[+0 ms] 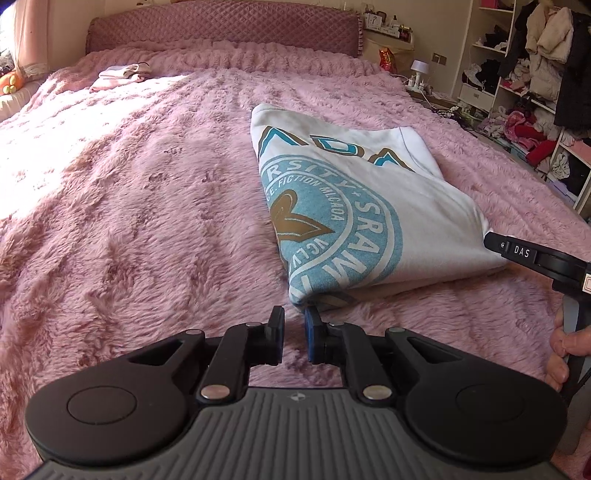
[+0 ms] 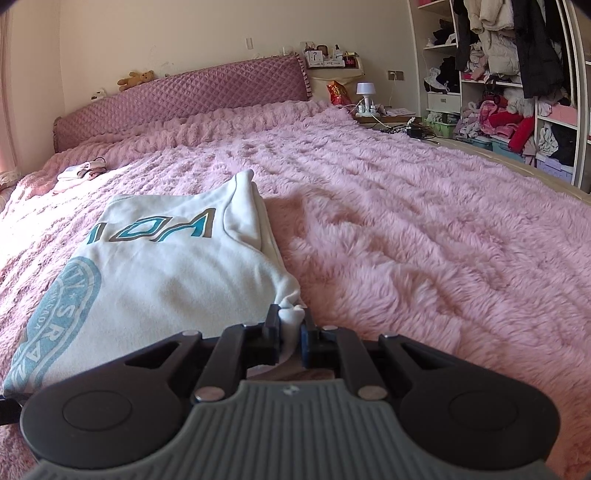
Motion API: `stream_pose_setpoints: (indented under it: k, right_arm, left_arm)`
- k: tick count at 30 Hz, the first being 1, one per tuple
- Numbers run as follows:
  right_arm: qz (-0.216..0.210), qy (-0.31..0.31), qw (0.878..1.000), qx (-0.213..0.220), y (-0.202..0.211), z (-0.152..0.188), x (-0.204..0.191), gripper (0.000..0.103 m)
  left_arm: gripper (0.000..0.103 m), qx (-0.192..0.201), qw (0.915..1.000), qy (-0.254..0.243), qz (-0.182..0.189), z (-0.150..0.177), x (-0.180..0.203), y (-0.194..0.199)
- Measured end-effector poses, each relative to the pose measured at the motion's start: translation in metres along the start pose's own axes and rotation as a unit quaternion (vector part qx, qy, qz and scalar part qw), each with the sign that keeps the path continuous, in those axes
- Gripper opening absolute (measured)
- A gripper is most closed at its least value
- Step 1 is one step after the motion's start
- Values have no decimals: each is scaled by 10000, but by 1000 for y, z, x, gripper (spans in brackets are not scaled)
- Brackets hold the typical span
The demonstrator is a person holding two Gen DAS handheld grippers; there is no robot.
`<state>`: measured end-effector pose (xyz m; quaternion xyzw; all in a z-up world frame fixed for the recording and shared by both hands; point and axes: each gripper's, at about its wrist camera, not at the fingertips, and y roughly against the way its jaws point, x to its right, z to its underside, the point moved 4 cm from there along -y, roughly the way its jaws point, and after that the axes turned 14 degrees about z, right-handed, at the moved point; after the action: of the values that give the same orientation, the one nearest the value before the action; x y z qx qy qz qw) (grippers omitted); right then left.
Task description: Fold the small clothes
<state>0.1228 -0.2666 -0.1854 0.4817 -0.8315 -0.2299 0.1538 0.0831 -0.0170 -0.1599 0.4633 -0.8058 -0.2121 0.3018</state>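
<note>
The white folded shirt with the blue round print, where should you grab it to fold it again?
Grip the white folded shirt by its two near corners, coming in low from the near edge. The right gripper already pinches one bunched corner; the left gripper sits just short of the other, where the fold tapers to a point.

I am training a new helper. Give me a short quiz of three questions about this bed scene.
1. True or false: the right gripper pinches a corner of the white shirt.
2. What covers the bed? A) pink fluffy blanket B) striped sheet C) bare mattress
3. What lies near the headboard, far left?

Key: 1 true; 2 A; 3 a small pile of folded clothes.
</note>
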Motion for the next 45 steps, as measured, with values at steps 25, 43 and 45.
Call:
stream_pose_setpoints:
  k: [25,43,45]
  right_arm:
    - [-302,-1163,9913,-535,23,-7,22,2]
    - [128,-486,9983,-281,2,0,21,15]
    - [5,-640,9977,-240,8,-6,27,15]
  left_arm:
    - [13,563,9943,718,560,-23,2,-32]
    - [18,801,9906,848,719,-21,6,-28]
    - [20,1045,9882,758,823,-31,9,-18]
